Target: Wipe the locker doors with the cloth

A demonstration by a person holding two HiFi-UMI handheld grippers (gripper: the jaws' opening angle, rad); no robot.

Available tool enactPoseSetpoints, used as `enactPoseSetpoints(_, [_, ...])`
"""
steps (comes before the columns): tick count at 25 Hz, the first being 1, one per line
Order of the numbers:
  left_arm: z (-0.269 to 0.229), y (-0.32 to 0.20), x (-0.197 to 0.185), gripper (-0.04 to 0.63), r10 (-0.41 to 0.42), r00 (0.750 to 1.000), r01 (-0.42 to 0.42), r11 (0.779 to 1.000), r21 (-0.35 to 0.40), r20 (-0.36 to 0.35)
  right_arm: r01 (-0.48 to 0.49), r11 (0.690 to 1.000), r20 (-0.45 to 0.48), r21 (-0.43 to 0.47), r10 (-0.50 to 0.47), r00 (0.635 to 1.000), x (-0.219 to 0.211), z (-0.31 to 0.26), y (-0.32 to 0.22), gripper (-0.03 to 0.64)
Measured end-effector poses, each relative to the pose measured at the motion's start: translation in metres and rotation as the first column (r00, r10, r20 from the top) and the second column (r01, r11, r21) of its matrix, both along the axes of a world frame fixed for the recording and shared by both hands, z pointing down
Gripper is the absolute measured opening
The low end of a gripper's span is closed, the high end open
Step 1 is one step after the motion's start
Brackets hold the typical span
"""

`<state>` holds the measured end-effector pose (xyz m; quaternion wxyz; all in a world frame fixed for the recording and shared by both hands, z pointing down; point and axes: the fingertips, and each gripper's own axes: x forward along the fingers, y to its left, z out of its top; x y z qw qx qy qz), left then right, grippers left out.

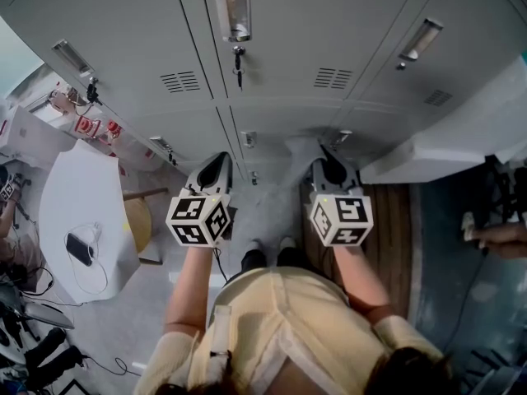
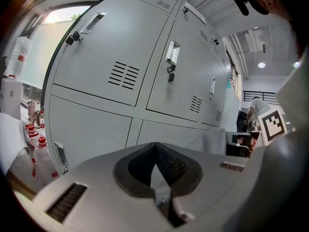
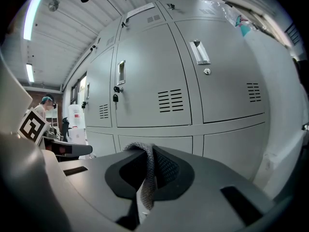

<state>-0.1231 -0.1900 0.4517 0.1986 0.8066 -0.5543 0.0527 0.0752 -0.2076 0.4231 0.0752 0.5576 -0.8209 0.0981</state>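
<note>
While the right gripper pinches the grey cloth between closed jaws, the locker doors stand straight ahead, seemingly just short of contact; the left gripper is closed, empty, alongside.

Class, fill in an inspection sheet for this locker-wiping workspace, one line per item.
Surface: grey locker doors, shut; key hanging from one.
Job's things: grey cloth, pinched in right tongs.
Clutter: white table with dark gadget; red-capped bottles.
Grippers: left tongs shut, empty; right tongs shut on cloth.
Cables: cords on floor, lower left.
Surroundings: person standing farther along.
</note>
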Motion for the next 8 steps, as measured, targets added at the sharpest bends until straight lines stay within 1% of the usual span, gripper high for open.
enactPoseSetpoints(8, [0.0036,0.0034,0.0024,-0.012,0.006,1.000,-0.007,0.999,-0.034,-0.010,0.008,1.000,0.001,-0.008,-0.008,1.000,-0.0030,0.0014,0.0034,0.006])
